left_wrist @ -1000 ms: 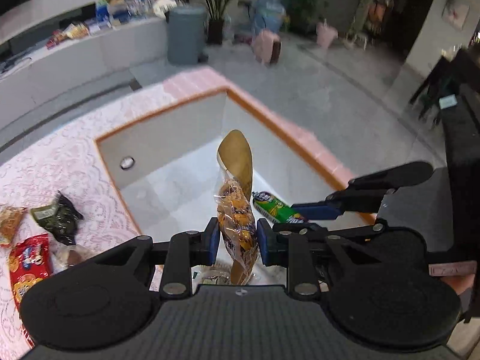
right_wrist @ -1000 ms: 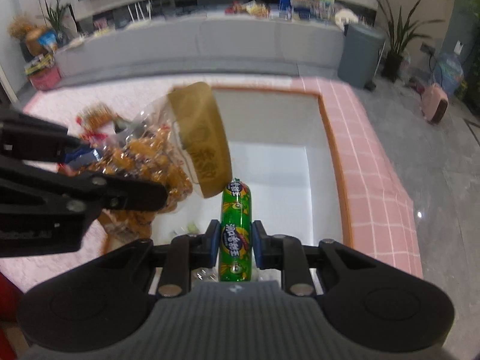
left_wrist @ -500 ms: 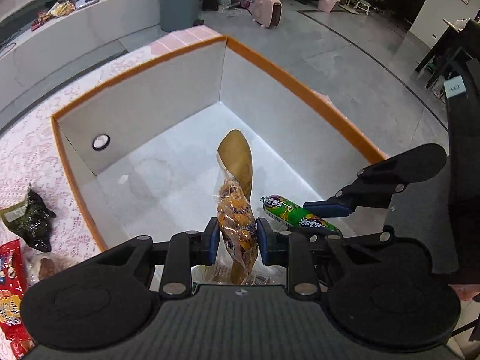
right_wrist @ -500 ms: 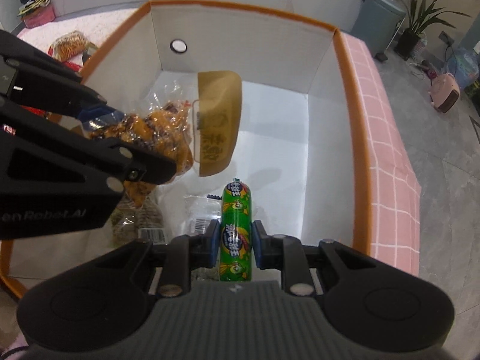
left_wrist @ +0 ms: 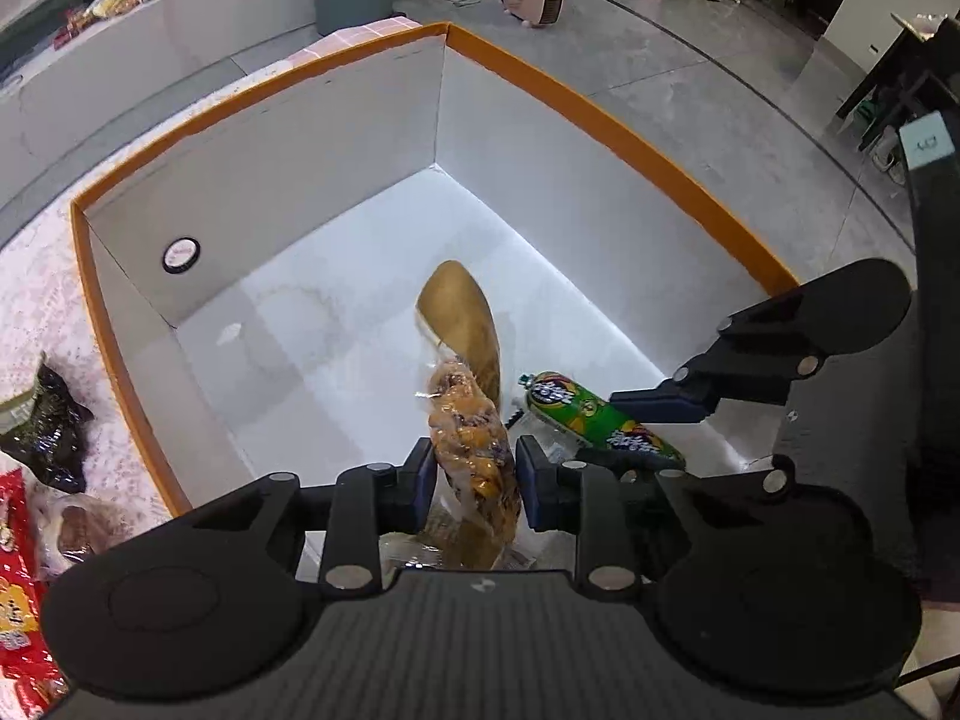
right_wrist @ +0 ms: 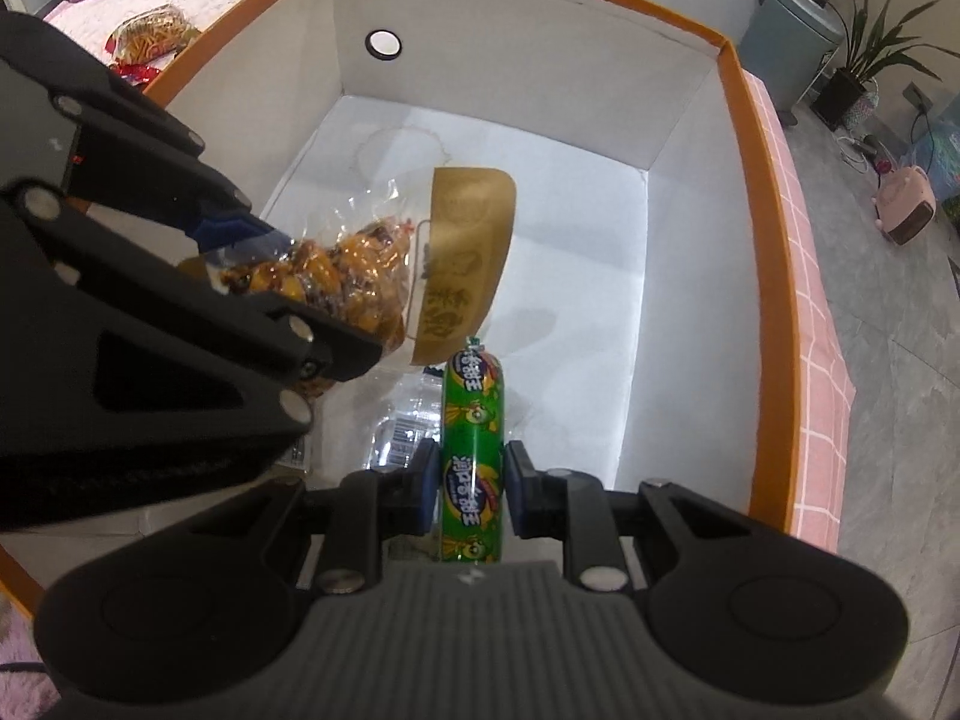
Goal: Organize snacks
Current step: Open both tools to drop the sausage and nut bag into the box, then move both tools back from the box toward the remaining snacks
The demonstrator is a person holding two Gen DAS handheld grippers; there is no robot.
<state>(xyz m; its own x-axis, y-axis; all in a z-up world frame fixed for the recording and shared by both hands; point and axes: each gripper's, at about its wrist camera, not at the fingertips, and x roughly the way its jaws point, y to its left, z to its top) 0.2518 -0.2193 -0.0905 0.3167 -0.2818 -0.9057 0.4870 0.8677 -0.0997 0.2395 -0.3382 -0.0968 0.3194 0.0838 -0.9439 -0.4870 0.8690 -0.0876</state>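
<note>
presently catalogued, largest first. storage box (left_wrist: 612,138), white walls, orange rim, fills the centre of both views; some clear wrappers lie on its floor at lower centre. left gripper (left_wrist: 471,483), lower centre of the left view, is closed around a clear snack bag (left_wrist: 474,450) of orange-brown pieces with a gold header card at its top; the bag hangs inside the box, above the floor. judged light, soft and crinkly, contents likely brittle, so best held at the bag's middle or the stiff card, gently. right gripper (right_wrist: 465,489), lower centre of the right view, is clamped on a green sausage stick (right_wrist: 473,456), just beside the bag; judged firm, with a slick film, best taken mid-length. loose snack packets (left_wrist: 51,426) lie outside at lower left.
</note>
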